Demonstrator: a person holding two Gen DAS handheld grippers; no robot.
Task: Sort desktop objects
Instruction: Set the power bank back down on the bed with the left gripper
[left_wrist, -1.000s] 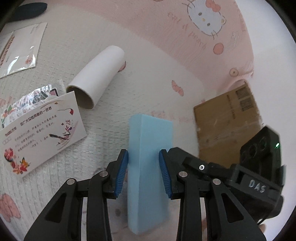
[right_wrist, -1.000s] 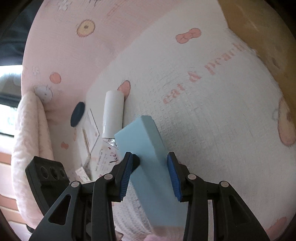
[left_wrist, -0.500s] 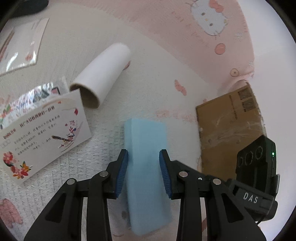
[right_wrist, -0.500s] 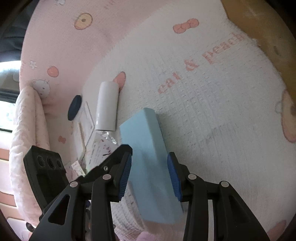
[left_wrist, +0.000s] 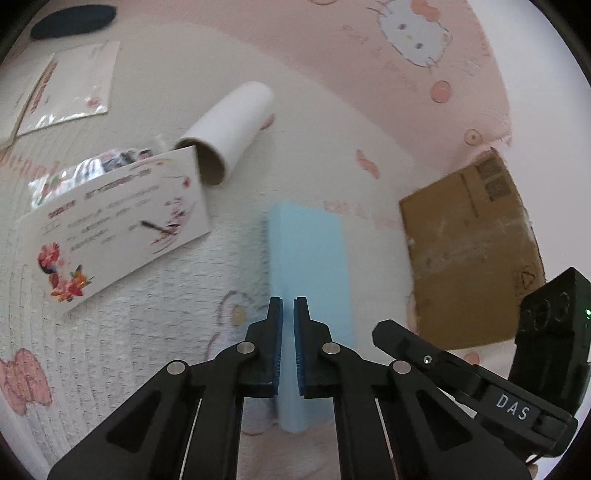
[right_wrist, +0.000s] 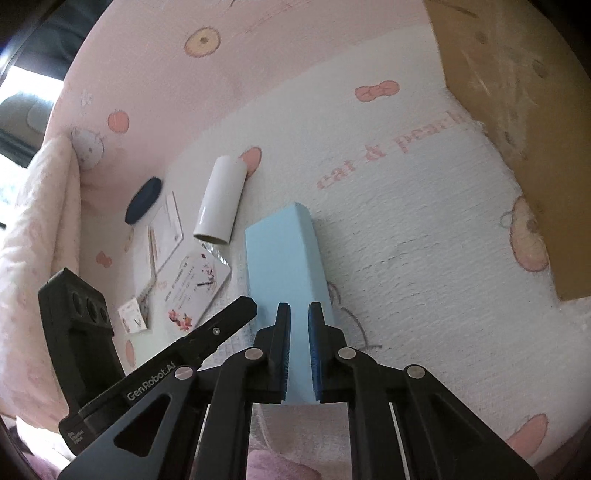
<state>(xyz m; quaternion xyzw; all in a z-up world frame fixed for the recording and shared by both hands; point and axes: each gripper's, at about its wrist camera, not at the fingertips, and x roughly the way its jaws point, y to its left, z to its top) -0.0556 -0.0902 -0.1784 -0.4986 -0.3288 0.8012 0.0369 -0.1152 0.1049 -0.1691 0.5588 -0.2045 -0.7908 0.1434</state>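
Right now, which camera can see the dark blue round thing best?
The right wrist view shows it best: the dark blue round thing lies whole on the blanket, beside the cards and left of the white tube. In the left wrist view it is squashed against the top edge, nearly out of sight.

Matt, smooth foam on the light-blue block (left_wrist: 308, 266), lying on a nubby, woven cloth mat (right_wrist: 424, 236). The white tube (right_wrist: 221, 199) looks like smooth, slightly glossy card, and the brown box (left_wrist: 469, 258) is rough, scuffed cardboard. Both tools, left (left_wrist: 288, 347) and right (right_wrist: 299, 350), show matt black plastic, ribbed blue pads and shiny metal rivets.
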